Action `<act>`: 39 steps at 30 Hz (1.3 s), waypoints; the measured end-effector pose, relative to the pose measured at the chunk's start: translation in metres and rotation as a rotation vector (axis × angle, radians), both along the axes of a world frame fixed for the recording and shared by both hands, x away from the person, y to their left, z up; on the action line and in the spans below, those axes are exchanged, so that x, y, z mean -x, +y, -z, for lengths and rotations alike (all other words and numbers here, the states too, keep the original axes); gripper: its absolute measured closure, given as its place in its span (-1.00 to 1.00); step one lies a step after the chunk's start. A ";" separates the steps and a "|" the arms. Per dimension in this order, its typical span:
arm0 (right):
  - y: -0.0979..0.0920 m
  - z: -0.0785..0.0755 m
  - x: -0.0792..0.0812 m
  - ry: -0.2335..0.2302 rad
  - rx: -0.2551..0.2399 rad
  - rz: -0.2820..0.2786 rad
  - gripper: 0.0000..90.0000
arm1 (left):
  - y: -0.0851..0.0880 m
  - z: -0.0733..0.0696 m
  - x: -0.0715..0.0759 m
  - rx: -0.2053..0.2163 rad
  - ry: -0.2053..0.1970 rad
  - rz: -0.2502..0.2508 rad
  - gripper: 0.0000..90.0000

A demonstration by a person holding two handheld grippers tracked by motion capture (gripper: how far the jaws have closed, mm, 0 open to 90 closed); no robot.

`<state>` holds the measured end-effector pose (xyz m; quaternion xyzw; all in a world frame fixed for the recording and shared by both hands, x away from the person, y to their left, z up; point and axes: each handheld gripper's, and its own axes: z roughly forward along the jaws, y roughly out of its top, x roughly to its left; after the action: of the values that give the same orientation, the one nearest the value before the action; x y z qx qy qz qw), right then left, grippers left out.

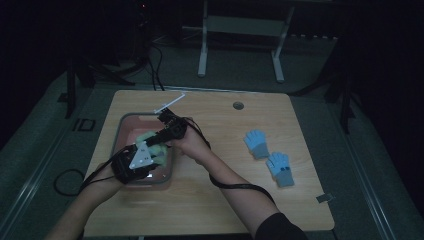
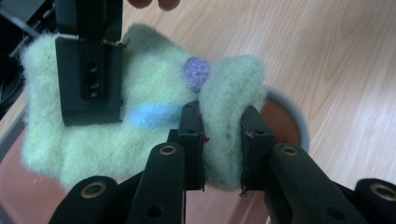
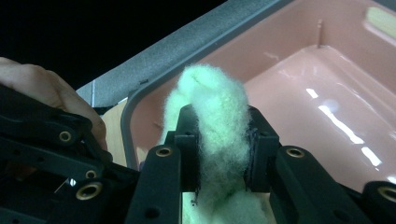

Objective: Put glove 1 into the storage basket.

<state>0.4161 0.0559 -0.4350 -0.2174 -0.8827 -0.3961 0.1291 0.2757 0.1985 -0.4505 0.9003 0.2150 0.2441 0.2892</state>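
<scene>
Both jaws clamp the fuzzy pale-green woollen glove (image 2: 154, 121): left gripper (image 2: 223, 149) and right gripper (image 3: 219, 149) pinch separate folds, suspending it above the pink plastic tub (image 1: 125, 123) at the counter's (image 1: 225, 200) nine o'clock, probably spreading it for lifting out.

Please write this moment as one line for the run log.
left gripper: shut on green fuzzy glove | right gripper: shut on same glove | place: over pink tray

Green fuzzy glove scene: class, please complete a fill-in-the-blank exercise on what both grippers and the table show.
1. Both the left gripper and the right gripper are shut on the green glove, held above the ____ tub.
2. The pair of gloves lying on the table is ____.
3. The glove's round purple spot sits beside a ____ patch.

Missing words: pink; blue; blue
</scene>
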 end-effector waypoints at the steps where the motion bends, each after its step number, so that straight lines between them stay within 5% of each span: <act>1: 0.005 0.002 -0.001 0.002 0.001 -0.004 0.59 | 0.003 0.001 0.000 0.004 0.005 -0.003 0.67; 11: 0.030 0.022 -0.007 0.036 0.028 -0.016 0.59 | 0.023 0.018 -0.008 -0.014 0.063 -0.017 0.67; 17: 0.031 0.036 -0.013 0.046 0.065 0.008 0.57 | 0.020 0.030 -0.021 -0.018 0.118 -0.012 0.67; 26: 0.030 0.044 -0.021 0.065 0.108 0.017 0.47 | 0.012 0.036 -0.031 -0.052 0.142 -0.006 0.66; 29: 0.027 0.045 -0.024 0.046 0.114 0.040 0.29 | 0.011 0.040 -0.039 -0.066 0.210 -0.006 0.65; 33: 0.017 0.046 -0.027 0.049 0.094 0.067 0.24 | 0.007 0.048 -0.048 -0.144 0.280 -0.014 0.63; 39: 0.002 0.041 -0.030 0.051 0.059 0.090 0.18 | 0.003 0.049 -0.051 -0.170 0.311 -0.007 0.55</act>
<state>0.4458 0.0579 -0.4761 -0.2709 -0.8797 -0.3696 0.1273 0.3263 0.2020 -0.4998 0.9477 0.2386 0.1203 0.1743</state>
